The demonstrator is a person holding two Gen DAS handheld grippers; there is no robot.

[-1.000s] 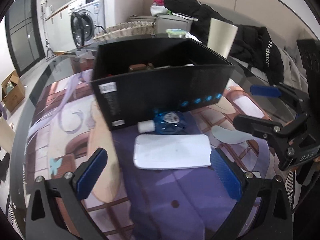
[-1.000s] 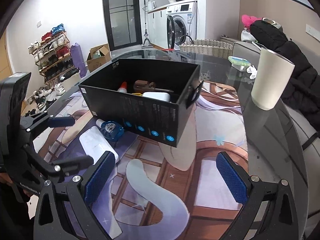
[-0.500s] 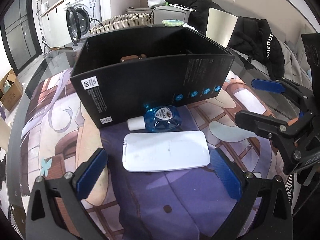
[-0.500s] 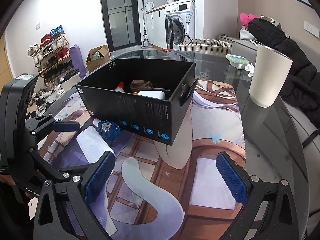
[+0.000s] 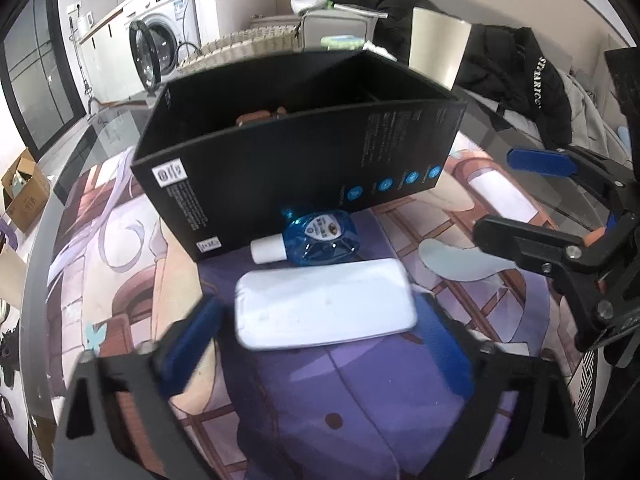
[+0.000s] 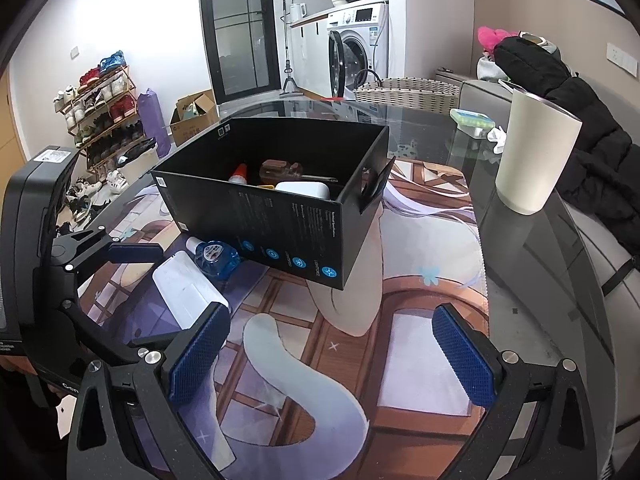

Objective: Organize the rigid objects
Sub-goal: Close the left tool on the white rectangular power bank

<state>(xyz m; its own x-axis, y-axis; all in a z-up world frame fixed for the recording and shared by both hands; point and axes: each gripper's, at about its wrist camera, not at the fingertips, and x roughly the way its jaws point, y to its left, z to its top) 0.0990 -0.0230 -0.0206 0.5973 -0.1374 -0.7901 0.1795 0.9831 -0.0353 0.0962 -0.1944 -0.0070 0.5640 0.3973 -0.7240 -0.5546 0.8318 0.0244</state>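
Nearest the left-wrist camera: left claw [image 5: 320, 336], jaws straddling a white case [image 5: 326, 310] that lies flat on the printed mat [image 5: 360, 412]. Jaws have just been closing; the view is blurred there, and whether the pads [image 5: 192, 336] touch the case's ends cannot be told.

Just beyond the case: blue bottle [image 5: 320, 236], white cap, on its side, wedged between the case and the wall of the black box [image 5: 300, 172].

Right claw [image 6: 332, 352]: jaws wide, nothing between them, over bare mat beside the left claw, near the box's front corner.

Box: open-topped, standing on the mat. Contents seen from the right-wrist view: white block [image 6: 304, 190], brown item [image 6: 280, 168], orange-tipped tube [image 6: 239, 173].

Right of the box, on the glass surface [image 6: 520, 280]: cream cup [image 6: 536, 152], upright, well apart from the box. Green-and-white pack [image 6: 476, 120] further back.

Behind: black coat [image 6: 580, 120], wicker basket [image 6: 408, 94], washer [image 6: 360, 48], shoe rack [image 6: 100, 100].
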